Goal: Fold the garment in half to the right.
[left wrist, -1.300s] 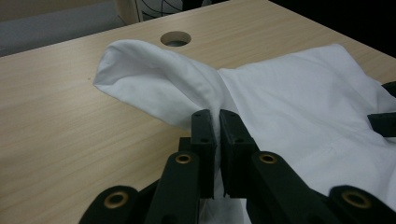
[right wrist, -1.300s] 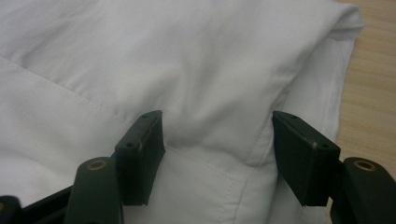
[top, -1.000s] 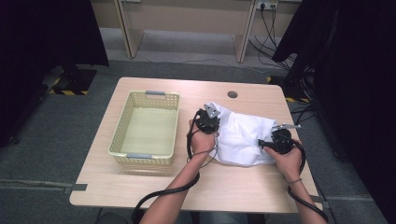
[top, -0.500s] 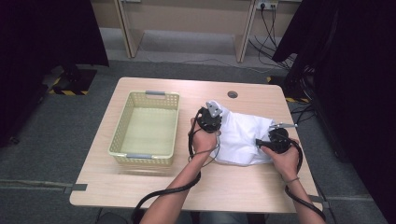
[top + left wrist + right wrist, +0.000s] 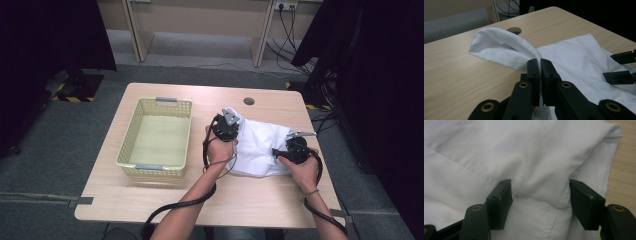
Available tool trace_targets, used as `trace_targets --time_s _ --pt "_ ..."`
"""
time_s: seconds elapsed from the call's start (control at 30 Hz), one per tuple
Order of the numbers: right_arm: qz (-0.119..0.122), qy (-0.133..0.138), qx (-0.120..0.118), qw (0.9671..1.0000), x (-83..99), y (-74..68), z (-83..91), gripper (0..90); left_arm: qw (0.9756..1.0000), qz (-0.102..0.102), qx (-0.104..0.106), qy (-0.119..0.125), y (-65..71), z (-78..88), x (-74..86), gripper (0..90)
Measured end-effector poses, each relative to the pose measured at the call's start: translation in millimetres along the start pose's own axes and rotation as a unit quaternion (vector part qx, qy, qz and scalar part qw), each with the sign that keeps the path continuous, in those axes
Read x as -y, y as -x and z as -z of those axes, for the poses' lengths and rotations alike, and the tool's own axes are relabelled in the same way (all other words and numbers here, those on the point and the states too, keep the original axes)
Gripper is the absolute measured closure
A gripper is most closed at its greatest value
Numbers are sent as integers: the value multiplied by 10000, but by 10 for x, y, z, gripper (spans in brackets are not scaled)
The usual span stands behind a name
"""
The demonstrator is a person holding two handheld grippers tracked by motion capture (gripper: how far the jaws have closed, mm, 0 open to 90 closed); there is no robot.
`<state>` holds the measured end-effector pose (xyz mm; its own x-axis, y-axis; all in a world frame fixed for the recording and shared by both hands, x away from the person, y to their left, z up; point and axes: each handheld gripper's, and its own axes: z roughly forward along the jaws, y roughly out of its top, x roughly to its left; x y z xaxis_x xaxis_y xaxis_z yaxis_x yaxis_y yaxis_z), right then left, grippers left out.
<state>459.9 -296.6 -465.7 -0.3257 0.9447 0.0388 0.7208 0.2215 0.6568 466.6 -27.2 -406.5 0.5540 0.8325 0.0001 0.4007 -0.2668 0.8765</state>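
A white garment (image 5: 260,145) lies crumpled on the right half of the table. My left gripper (image 5: 227,122) is at its far left corner. In the left gripper view this gripper (image 5: 540,60) is shut on a fold of the garment (image 5: 579,55), and the pinched cloth arches up off the wood. My right gripper (image 5: 278,151) rests on the garment's right side, pointing left. Its jaws stand wide apart (image 5: 540,187), tips down on the garment (image 5: 524,150), with a low bulge of cloth between them and no grip. The right gripper (image 5: 609,65) also appears at the right edge of the left gripper view.
A pale yellow plastic basket (image 5: 129,140) with nothing in it stands on the left half of the wooden table (image 5: 150,200). A round cable hole (image 5: 248,101) sits near the far edge. Dark curtains flank the table, and cables trail from both grippers off the near edge.
The left gripper has edged slightly away from the person with the pinched fold. The right gripper has stayed put.
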Motion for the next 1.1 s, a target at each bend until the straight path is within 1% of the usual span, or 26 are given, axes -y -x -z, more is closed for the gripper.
trace_targets --time_s 0.8,1.1 --pt "62 9 -50 10000 -46 -121 -52 378 9998 -105 93 164 110 46 -115 862" --pt "107 15 -72 9999 -64 -163 -71 384 9997 -160 127 167 159 50 -148 862"
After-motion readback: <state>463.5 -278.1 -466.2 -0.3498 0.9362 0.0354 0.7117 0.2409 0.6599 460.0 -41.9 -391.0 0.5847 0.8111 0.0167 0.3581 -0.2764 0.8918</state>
